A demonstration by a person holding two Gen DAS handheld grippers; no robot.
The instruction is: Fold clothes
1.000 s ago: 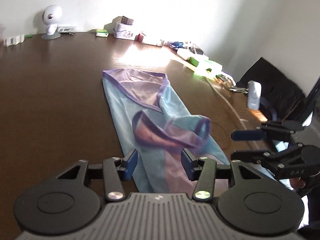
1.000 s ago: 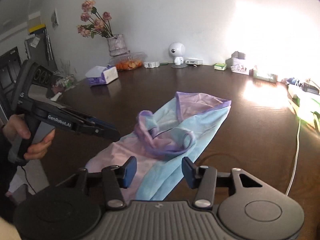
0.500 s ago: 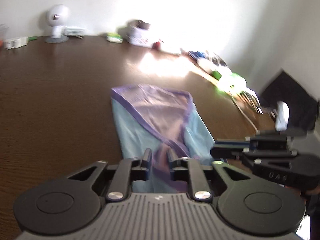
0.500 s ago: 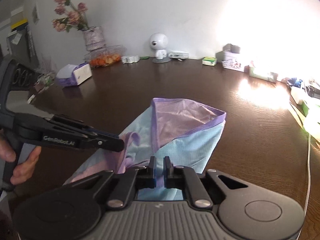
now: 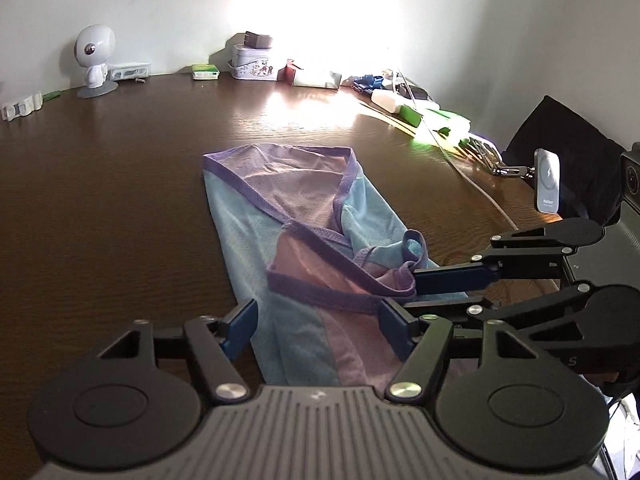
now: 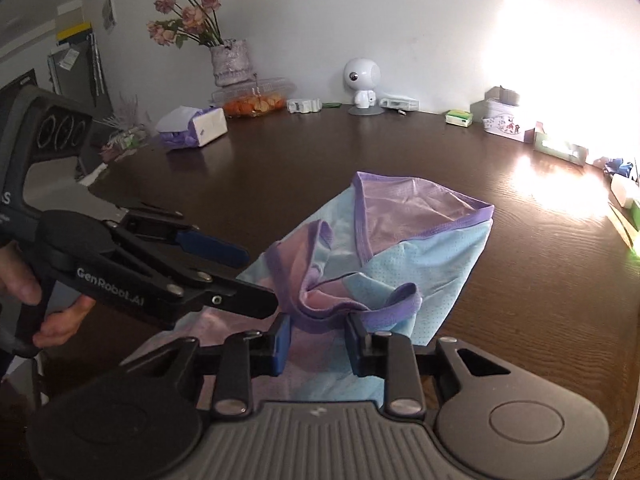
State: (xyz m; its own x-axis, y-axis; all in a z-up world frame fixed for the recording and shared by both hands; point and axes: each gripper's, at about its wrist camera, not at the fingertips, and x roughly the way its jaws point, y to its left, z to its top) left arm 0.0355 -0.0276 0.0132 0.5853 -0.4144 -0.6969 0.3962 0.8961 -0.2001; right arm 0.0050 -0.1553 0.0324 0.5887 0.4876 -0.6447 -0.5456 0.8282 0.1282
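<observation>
Mesh blue-and-lilac garment (image 5: 304, 240) rumpled on dark woodgrain table (image 5: 100, 200), both grippers' tongs spread.

- A light blue and pink mesh garment (image 5: 256, 240) with purple trim is lying lengthwise on the dark wooden table (image 5: 100, 200).
- Its far end is lying flat, showing a pink panel bordered by a purple band.
- Its near part is bunching up, a purple-edged opening (image 6: 340, 304) standing raised and crumpled above the flat layer.
</observation>
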